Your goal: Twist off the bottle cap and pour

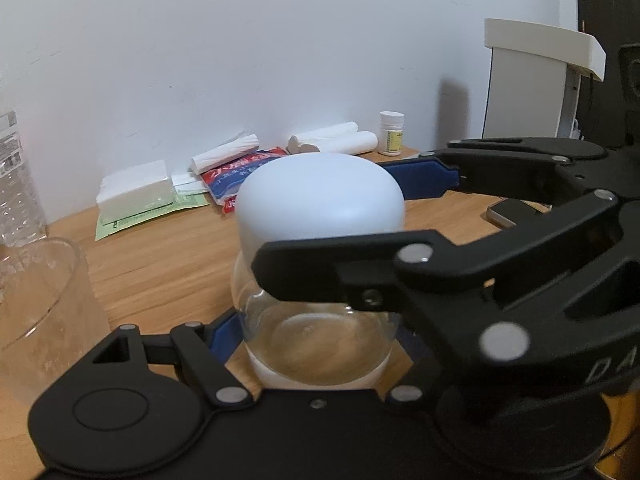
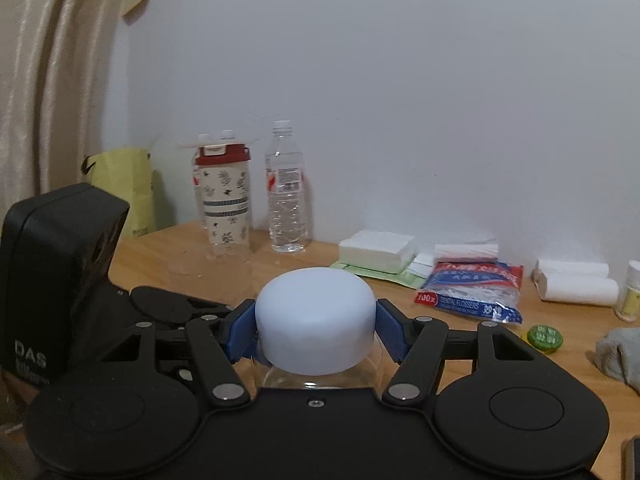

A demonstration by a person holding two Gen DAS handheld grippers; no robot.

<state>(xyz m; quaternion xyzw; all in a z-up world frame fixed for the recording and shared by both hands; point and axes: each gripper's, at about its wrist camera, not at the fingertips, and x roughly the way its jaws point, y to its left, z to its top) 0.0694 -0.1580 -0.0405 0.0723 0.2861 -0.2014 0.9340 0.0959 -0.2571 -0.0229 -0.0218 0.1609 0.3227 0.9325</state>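
A clear glass bottle (image 1: 316,340) with a wide pale blue cap (image 1: 320,196) stands upright on the wooden table. My left gripper (image 1: 316,332) is shut on the bottle's glass body below the cap. My right gripper (image 2: 316,326) is shut on the cap (image 2: 316,316), its blue pads (image 2: 240,332) pressing both sides; its black arms cross the left wrist view (image 1: 500,240). A clear drinking glass (image 1: 36,304) stands at the left, close to the bottle.
Along the wall: a water bottle (image 2: 287,188), a patterned tumbler with red lid (image 2: 224,196), a tissue pack (image 2: 376,254), a dental flosser bag (image 2: 472,290), paper rolls (image 2: 576,284), a pill bottle (image 1: 391,133). A green cap (image 2: 545,336) and grey cloth (image 2: 620,354) lie at right.
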